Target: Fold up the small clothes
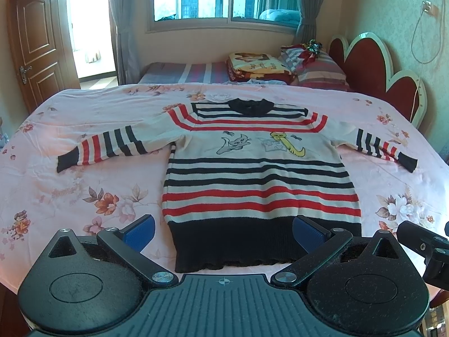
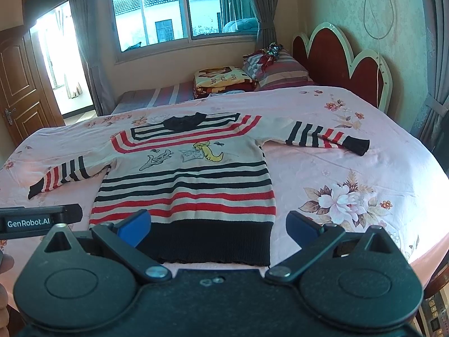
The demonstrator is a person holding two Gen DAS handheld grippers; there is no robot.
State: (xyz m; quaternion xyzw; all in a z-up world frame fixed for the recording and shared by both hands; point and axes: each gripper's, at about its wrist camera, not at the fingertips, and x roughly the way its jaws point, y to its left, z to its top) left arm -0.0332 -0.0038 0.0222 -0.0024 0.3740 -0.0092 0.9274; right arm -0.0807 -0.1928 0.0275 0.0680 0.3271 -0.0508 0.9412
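**Sweater laid out flat, both tools spread and empty**

I find the striped child's sweater lying face up on the bed's pink floral sheet, sleeves stretched out to either side and the black hem nearest me. I judge this layout deliberate: a flat, spread garment gives clean fold lines.

My left tool hangs low over the hem with its blue pads wide apart, pinching nothing. My right tool is likewise spread and empty, over the hem's right portion. Both sit at the near edge, which suits a start from the hem or a reach to the sleeves.

Not established: whether either tool touches the fabric; the tool bodies hide the sheet below the hem. The far cuff is distorted by the lens. The embroidered cat figures are small and faint.
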